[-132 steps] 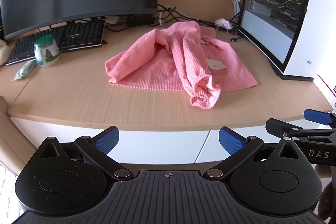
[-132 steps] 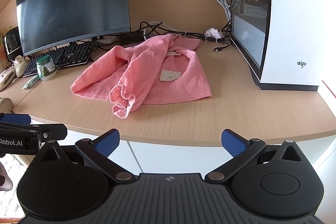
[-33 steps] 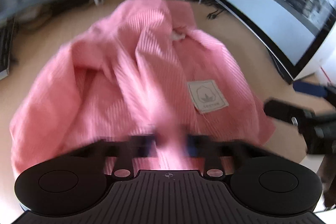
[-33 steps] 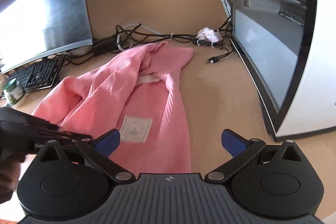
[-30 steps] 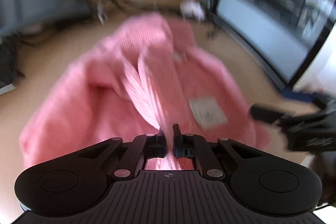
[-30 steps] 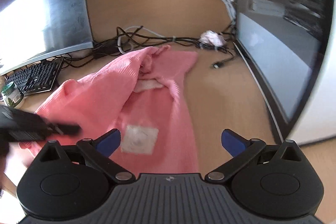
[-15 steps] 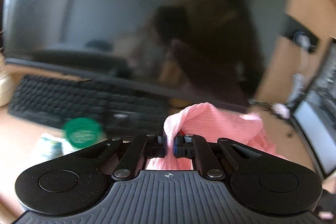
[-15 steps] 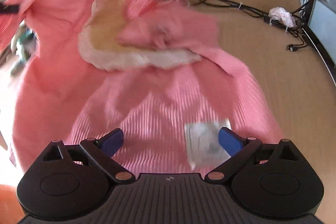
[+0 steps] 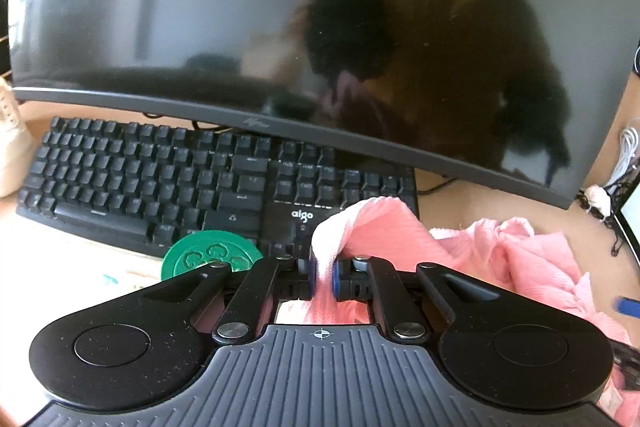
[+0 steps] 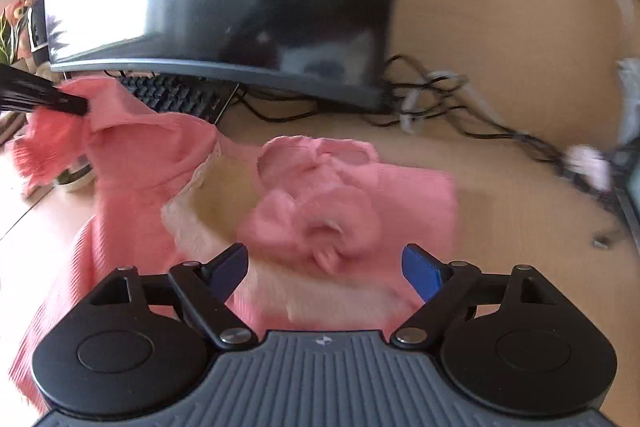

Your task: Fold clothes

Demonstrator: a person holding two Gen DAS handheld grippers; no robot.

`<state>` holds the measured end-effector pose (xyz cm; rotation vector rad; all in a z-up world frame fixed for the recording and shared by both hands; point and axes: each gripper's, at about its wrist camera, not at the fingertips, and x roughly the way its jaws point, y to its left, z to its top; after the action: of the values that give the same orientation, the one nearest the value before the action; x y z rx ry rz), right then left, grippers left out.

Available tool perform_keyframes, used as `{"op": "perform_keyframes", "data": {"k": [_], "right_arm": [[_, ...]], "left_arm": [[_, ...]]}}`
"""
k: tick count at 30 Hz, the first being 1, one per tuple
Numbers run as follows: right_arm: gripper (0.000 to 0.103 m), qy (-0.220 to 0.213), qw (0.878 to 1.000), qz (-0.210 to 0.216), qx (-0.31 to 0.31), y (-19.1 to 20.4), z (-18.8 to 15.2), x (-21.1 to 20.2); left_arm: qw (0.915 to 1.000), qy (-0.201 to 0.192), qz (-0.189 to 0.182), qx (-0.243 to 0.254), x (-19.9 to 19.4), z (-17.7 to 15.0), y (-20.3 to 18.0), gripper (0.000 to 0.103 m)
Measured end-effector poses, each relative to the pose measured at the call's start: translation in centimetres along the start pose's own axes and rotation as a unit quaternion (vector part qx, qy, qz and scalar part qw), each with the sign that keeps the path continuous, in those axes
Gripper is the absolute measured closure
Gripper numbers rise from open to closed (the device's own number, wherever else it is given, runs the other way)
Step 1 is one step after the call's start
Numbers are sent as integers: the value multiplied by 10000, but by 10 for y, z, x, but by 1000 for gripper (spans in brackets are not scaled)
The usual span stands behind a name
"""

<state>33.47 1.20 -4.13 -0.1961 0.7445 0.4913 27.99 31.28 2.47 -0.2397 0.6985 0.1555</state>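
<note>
One pink ribbed garment [image 10: 132,163] lies crumpled on the light wooden desk [image 10: 500,219], one edge lifted and pinched in the closed left gripper [image 9: 324,273]. The right gripper [image 10: 324,263] hovers above it, jaws wide, empty. One black keyboard [image 9: 160,183], one dark curved monitor [image 9: 280,27] behind.

The left black plastic two-finger gripper [image 9: 323,274] is showing a ribbed grey base, two round discs, silver screws and blue pads. The right black plastic two-finger gripper [image 10: 325,267] is looking identical, with blue fingertips [image 10: 420,267].
</note>
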Motion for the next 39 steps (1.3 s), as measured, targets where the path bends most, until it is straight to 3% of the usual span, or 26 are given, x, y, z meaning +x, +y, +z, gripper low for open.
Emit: {"op": "perform_keyframes", "data": {"k": [2,3,5,7,9,11,14,17,19,21,23,25,26,27,29,30,34,37,39], "right_arm": [[63,87,9995,283,103,-5,3,19],[67,122,9988,441,168,-8,4,27],[89,-90,9985,489,218,-22,12,20],[90,-470,9986,138,201,-50,20,-2],[90,-910,9933,-687,205,-98,29,-31],[91,-1189,9791,-1647,123,-144,37,-54],[91,-1322,9615,-2394,262,-203,48,-77],[91,-1243,9479,-2933,37,-223,50,-76],[91,-1076,9407,-3216,-81,-228,46,-71],[87,-769,9411,-3290,-113,-230,40,-63],[63,-578,9396,-3367,-222,-228,33,-58],[50,-584,9350,-3480,-363,-222,26,-58],[47,-642,9330,-3522,-359,-219,23,-63],[47,-729,9312,-3557,-316,-216,21,-71],[42,-937,9385,-3320,-130,-205,13,-89],[40,-1043,9428,-3168,-27,-199,9,-97],[37,-647,9779,-1957,342,-170,-12,-87],[37,-272,9892,-1362,477,-145,-38,-70],[37,-83,9925,-1089,554,-130,-57,-61]], "left_arm": [[9999,41,25,-116,0,-1,0,95],[9998,87,59,-197,1,-1,2,95],[9996,130,149,-211,0,-1,1,92],[9995,82,236,-171,-6,0,2,90],[9994,2,285,-214,-11,4,4,88],[9991,-78,335,-256,-16,8,6,88],[9982,-204,453,-322,-13,18,4,88],[9971,-354,610,-299,-6,29,-2,88],[9966,-417,649,-281,-4,34,-6,80],[9966,-449,634,-279,-5,38,-10,58],[9968,-475,590,-270,-7,41,-14,49],[9991,-377,185,-60,-13,34,-29,34],[9995,-311,-23,90,-16,29,-38,25],[9991,-242,-225,255,-18,23,-47,22],[9952,-76,-491,839,-19,8,-70,19],[9911,-36,-454,1251,-14,0,-82,17],[9622,164,-165,2715,8,-35,-119,17],[9442,351,254,3265,23,-58,-122,32],[9372,442,317,3446,25,-64,-120,42]]}}
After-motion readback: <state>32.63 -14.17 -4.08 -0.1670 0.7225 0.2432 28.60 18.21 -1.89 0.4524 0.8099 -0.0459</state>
